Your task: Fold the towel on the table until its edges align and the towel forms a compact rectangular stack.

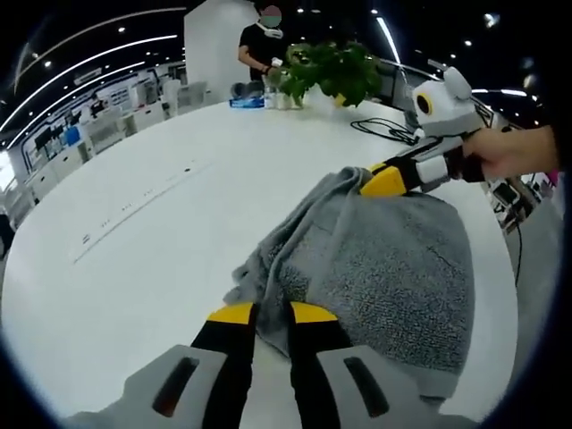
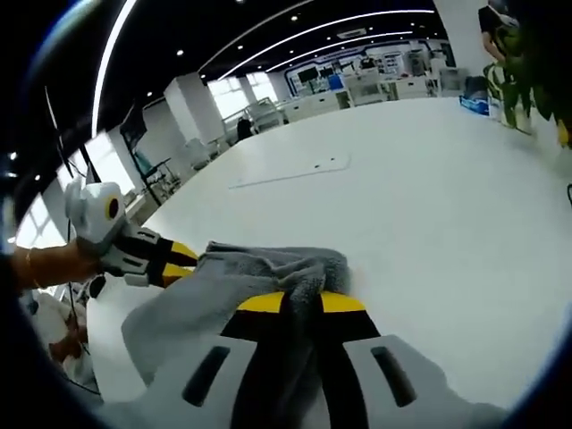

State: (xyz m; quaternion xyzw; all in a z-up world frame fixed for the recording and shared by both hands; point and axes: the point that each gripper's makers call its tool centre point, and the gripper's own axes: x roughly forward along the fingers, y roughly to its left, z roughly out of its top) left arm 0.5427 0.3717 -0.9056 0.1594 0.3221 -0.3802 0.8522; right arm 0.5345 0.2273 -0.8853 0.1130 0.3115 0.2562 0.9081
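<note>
1. In the left gripper view, the left gripper (image 1: 273, 315), black jaws with yellow tips, rises from the bottom edge; its jaws stand close together and pinch a bunched fold of the grey terry towel (image 1: 384, 268) between the tips.
2. The towel lies on the round white table (image 1: 152, 206), spreading up and to the right from the left gripper's tips, rumpled along its near-left edge and flatter further right.
3. Beyond the towel's far corner, up and right of the left gripper, the right gripper (image 1: 374, 181) comes in from the right, held by a person's hand (image 1: 511, 152); its yellow tips are closed on the towel's far corner.
4. Far ahead of the left gripper, at the table's far edge, stand a leafy green potted plant (image 1: 332, 70) and a person in a black top (image 1: 261, 43); a black cable (image 1: 386, 130) lies on the table right of the plant.
5. In the right gripper view, the left gripper (image 2: 189, 257) enters from the left and clamps the towel's (image 2: 188, 304) left edge.
6. The right gripper (image 2: 302, 302) rises from the bottom, its yellow-tipped jaws drawn in on a ridge of towel that runs down between them.
7. Ahead and right of the right gripper, bare white tabletop (image 2: 429, 197) stretches away.
</note>
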